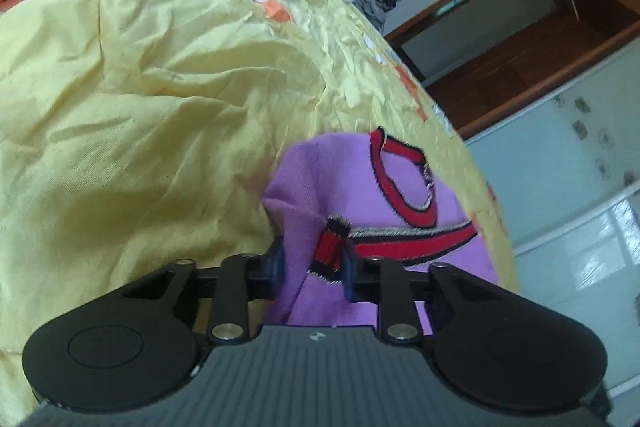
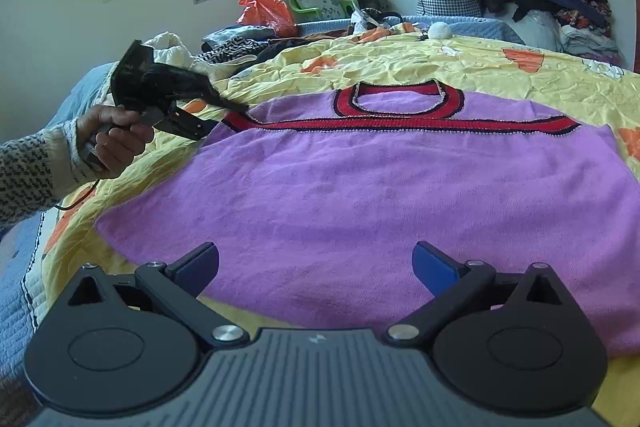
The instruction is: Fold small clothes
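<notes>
No full word or number can be read. The left tool [image 2: 160,99], seen from the right wrist view, bears faint pale letters on its black body, too blurred to make out. A small round emblem marks each tool's ribbed housing; no lettering accompanies it.

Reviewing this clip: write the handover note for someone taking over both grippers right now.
Left gripper: shut on the red-striped shoulder corner of the purple knitted sleeveless top, at its left end.
Right gripper: open, fingers wide apart, hovering at the top's near hem, holding nothing.
The top lies spread flat on the yellow patterned quilt, neckline away from the right wrist camera.
Done: laid out, no fold visible yet.
Left: probably grip the hem corner with the right gripper, then fold.
</notes>
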